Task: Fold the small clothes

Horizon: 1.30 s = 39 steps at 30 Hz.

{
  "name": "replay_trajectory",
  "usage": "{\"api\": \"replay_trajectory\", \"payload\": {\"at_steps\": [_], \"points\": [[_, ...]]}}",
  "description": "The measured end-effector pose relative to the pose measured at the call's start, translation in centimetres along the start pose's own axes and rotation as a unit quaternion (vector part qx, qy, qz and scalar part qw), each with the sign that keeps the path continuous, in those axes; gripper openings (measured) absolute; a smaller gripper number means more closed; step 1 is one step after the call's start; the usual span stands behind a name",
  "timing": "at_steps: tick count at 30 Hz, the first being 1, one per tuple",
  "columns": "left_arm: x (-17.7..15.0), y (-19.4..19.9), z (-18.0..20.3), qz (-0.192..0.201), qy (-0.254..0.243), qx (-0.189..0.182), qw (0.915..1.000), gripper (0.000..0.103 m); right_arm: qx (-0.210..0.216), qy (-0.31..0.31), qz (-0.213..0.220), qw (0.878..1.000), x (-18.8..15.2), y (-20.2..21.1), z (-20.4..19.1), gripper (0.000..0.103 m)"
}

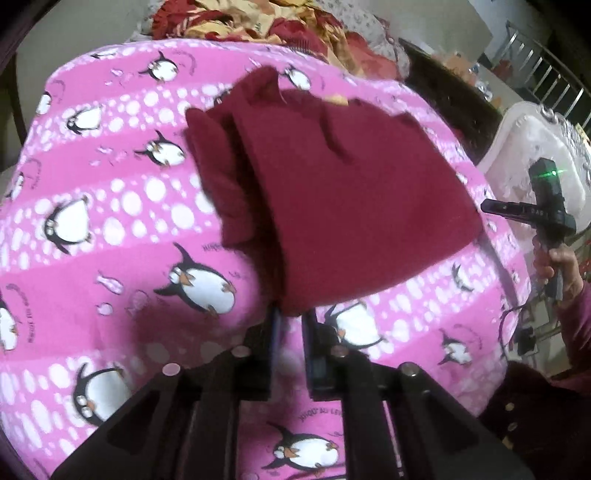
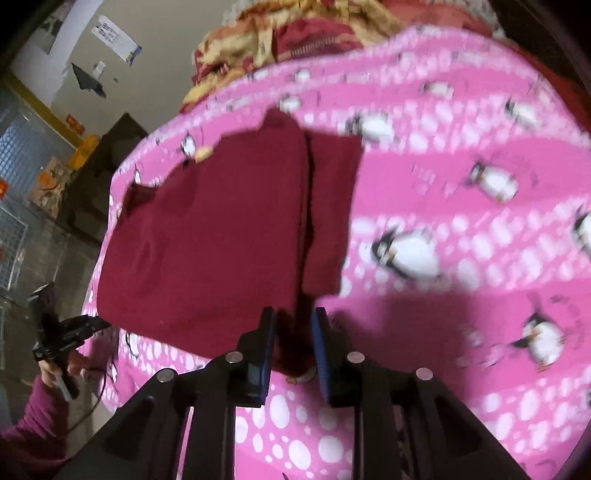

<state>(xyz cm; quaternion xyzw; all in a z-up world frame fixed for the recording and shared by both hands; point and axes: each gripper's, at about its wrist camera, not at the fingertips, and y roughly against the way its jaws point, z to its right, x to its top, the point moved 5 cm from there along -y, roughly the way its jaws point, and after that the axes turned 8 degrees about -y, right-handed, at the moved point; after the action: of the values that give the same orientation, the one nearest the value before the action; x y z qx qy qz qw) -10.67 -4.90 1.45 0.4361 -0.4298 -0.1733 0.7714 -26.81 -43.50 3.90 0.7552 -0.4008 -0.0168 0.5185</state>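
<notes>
A small dark red garment [image 1: 332,192] lies partly folded on a pink penguin blanket [image 1: 110,206], one side doubled over at its left. My left gripper [image 1: 291,321] is shut on its near left corner, and the cloth hangs down from between the fingertips. In the right wrist view the same garment [image 2: 207,236] fills the middle. My right gripper [image 2: 293,321] is shut on its near right corner, with red cloth filling the gap between the blue pads [image 2: 319,332]. Each wrist view shows the other gripper at the garment's far corner: the right gripper [image 1: 491,208] and the left gripper [image 2: 99,325].
Red and yellow floral bedding [image 1: 266,22] is heaped behind the blanket. A white tub [image 1: 535,155] stands past the blanket's right edge, with metal railing beyond. A dark cabinet [image 2: 107,155], wall posters and a tiled floor lie off the blanket's left side. A person's purple sleeve [image 2: 29,424] is low left.
</notes>
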Motion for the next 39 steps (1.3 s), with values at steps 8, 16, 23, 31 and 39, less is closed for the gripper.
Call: {"api": "replay_trajectory", "payload": {"at_steps": [8, 16, 23, 31, 39], "points": [[5.4, 2.4, 0.0, 0.07, 0.025, 0.036, 0.9966, 0.06, -0.005, 0.045, 0.016, 0.999, 5.5, -4.1, -5.8, 0.045], [13.8, -3.4, -5.5, 0.075, 0.134, 0.103, 0.9826, 0.06, -0.042, 0.028, 0.039, 0.998, 11.7, -10.0, -6.7, 0.045], [14.9, -8.3, -10.3, 0.027, 0.187, 0.157, 0.9694, 0.061, -0.058, -0.004, 0.027, 0.998, 14.0, -13.5, -4.2, 0.045], [14.1, -6.9, -8.8, 0.04, 0.162, 0.177, 0.9699, 0.062, -0.049, 0.045, 0.035, 0.997, 11.8, -9.9, -8.4, 0.051], [12.1, -3.0, -6.7, 0.056, 0.145, 0.209, 0.9655, 0.062, 0.005, 0.126, -0.019, 0.992, 7.8, -14.0, -18.0, 0.054]]}}
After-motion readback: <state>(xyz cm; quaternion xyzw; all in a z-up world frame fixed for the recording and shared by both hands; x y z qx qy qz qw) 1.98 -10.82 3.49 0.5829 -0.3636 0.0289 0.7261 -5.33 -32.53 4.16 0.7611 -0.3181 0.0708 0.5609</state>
